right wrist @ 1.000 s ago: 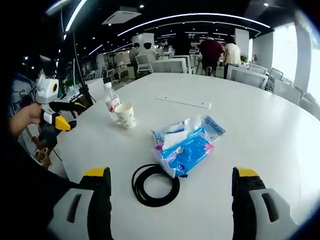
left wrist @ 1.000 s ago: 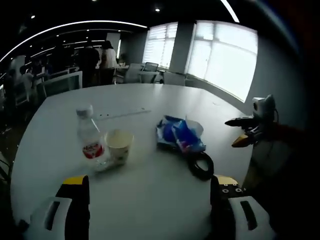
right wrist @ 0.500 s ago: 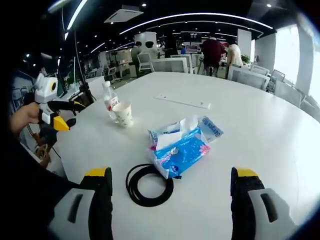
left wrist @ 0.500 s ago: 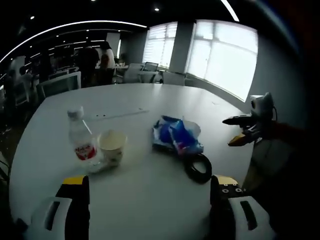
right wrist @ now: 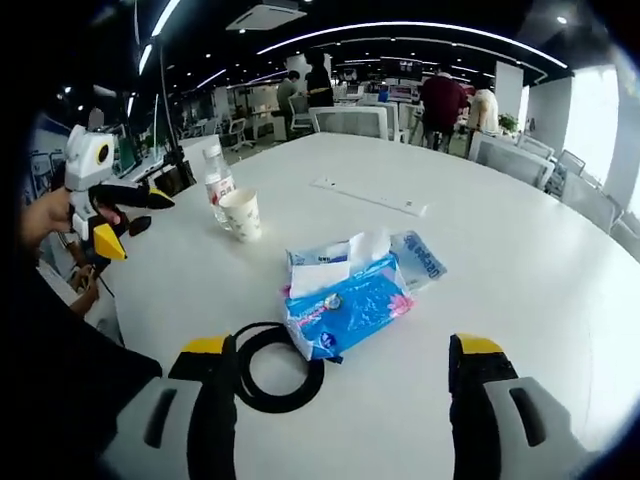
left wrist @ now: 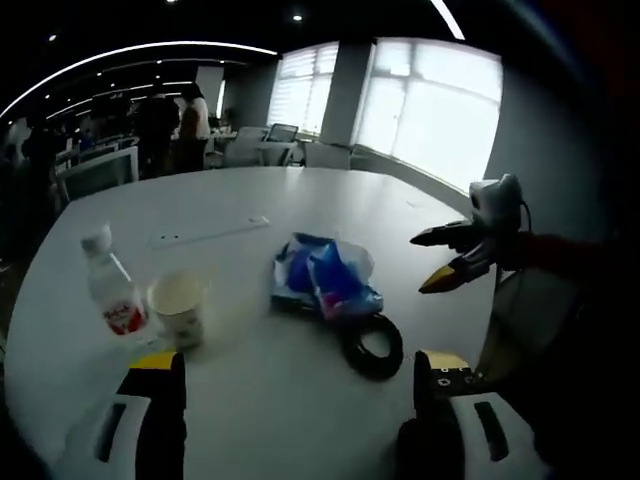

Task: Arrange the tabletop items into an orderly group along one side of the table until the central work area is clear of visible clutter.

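Right hand-held gripper (right wrist: 335, 375), jaws spread and empty, has the tissue pack (right wrist: 345, 300) dead ahead, nearer than the left hand-held gripper (left wrist: 290, 390), also released.

A: What lies past the table?
B: An open office. Bright windows (left wrist: 430, 110) with blinds fill the far wall in the left gripper view.
A: Anyone about?
B: Two people (right wrist: 456, 103) stand close together beyond the far edge, backs turned. White chairs (right wrist: 350, 121) sit along that side.
A: And overhead?
B: A dark ceiling with long curved light strips (right wrist: 400, 32) and small spotlights.
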A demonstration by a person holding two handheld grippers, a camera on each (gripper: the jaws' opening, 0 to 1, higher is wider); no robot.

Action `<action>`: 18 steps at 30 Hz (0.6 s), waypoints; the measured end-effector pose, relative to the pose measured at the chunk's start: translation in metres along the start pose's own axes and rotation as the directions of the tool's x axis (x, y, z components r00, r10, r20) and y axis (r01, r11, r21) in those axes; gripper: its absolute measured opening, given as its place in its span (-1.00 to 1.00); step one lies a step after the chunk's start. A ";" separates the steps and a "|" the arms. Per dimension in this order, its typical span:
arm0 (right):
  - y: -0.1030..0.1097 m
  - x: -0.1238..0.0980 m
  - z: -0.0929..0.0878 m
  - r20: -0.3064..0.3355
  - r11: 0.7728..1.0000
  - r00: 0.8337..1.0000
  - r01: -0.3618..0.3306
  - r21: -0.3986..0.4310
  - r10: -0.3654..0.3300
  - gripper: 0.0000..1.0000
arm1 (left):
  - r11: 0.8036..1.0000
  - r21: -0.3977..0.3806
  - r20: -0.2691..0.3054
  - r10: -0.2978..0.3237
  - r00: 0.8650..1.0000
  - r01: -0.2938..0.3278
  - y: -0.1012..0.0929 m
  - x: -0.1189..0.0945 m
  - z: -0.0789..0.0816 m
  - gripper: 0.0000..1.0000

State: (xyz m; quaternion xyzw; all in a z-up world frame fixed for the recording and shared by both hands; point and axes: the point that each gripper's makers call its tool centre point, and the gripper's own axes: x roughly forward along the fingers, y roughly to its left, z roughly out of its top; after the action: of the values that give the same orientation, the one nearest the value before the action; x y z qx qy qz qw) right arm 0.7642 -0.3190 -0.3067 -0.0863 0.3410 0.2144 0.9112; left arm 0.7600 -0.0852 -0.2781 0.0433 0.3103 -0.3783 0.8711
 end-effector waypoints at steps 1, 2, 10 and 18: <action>-0.001 0.001 0.000 -0.002 1.000 1.000 -0.002 -0.002 0.002 0.64 | 1.000 0.003 0.002 -0.009 1.000 0.009 -0.003 0.002 0.002 0.76; -0.004 0.004 0.000 -0.007 1.000 1.000 -0.008 -0.009 0.008 0.62 | 1.000 0.008 0.006 -0.021 1.000 0.021 -0.005 0.005 0.004 0.70; -0.020 0.022 0.005 -0.034 0.995 0.999 -0.037 -0.094 0.034 0.49 | 0.990 0.094 -0.019 -0.106 0.994 0.108 -0.027 0.031 0.014 0.43; -0.033 0.035 0.011 -0.057 0.987 0.996 -0.073 -0.145 0.065 0.25 | 0.970 0.179 -0.037 -0.163 0.986 0.167 -0.040 0.056 0.025 0.14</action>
State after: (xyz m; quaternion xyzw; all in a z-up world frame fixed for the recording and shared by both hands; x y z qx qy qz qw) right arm 0.8094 -0.3331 -0.3209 -0.1470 0.3507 0.2680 0.8852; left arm 0.7742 -0.1566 -0.2839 0.1007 0.2868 -0.4755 0.8255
